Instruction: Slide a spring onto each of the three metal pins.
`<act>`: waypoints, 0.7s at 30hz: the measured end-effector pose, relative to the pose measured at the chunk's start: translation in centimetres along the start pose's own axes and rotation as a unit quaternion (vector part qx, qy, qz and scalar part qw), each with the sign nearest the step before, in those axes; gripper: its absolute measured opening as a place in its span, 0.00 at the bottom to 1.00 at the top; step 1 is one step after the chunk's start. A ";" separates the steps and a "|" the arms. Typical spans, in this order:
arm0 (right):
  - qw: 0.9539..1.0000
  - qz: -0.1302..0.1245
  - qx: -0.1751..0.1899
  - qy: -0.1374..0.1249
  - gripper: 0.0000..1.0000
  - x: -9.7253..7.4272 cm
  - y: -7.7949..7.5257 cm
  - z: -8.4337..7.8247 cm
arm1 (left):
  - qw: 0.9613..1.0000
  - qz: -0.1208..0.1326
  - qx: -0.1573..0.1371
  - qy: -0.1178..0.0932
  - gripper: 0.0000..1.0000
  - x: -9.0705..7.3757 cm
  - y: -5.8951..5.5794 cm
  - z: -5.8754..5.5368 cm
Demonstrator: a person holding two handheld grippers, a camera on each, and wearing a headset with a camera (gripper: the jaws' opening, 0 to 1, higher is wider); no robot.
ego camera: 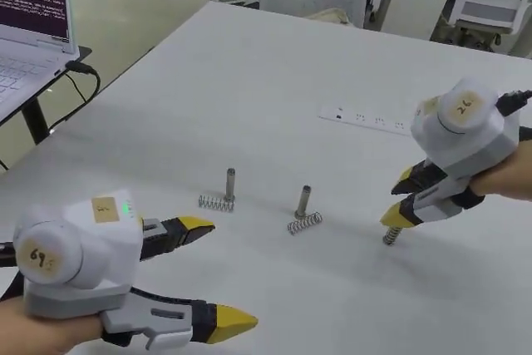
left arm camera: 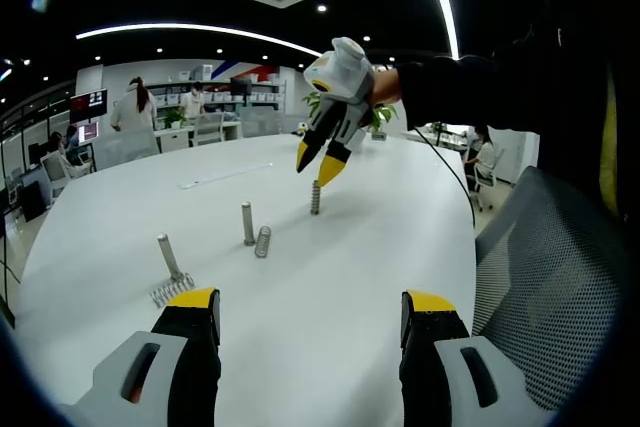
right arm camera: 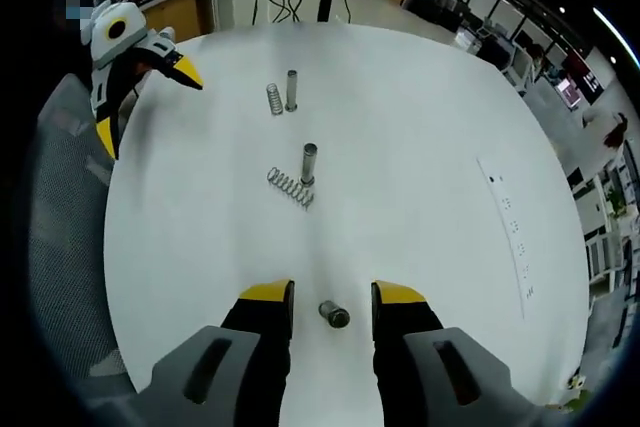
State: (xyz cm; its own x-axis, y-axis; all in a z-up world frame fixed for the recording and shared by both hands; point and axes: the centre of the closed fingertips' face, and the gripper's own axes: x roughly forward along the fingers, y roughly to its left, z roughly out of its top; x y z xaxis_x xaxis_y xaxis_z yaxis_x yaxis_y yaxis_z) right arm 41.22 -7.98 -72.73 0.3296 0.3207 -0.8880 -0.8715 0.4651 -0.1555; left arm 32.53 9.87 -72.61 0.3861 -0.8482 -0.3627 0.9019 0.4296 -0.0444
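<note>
1. Light: bright and even, from ceiling strip lights and spot lamps.
2. Glare: white desk slightly washed out.
3. Shadows: short, soft, beside the pins.
4. Distortion: gripper views bow strongly at the edges.
5. Focus: far office possibly soft.

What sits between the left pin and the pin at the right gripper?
The middle pin, upright, with a spring lying on the table at its base, as the head view shows.
</note>
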 end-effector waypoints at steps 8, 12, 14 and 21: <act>1.000 0.005 -0.013 -0.009 0.28 0.2 0.2 1.3 | 1.000 0.002 0.000 -0.001 0.70 -0.1 0.0 0.1; 1.000 0.011 -0.021 -0.011 0.28 0.5 0.5 1.9 | 1.000 0.003 0.000 -0.001 0.70 -0.1 -0.1 0.1; 1.000 0.013 -0.024 -0.011 0.28 0.8 0.7 2.2 | 1.000 0.004 -0.001 -0.002 0.70 -0.2 -0.1 0.2; 0.999 0.024 -0.037 -0.014 0.28 1.6 1.3 3.3 | 1.000 0.009 -0.002 -0.001 0.69 -0.6 0.1 0.1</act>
State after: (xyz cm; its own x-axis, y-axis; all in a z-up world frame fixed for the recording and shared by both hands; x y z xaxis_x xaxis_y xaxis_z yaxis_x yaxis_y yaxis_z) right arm 41.82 -4.16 -72.91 0.2963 0.3646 -0.8828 -0.9103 0.3876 -0.1455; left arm 32.38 10.37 -72.36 0.4028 -0.8405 -0.3625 0.8939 0.4463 -0.0414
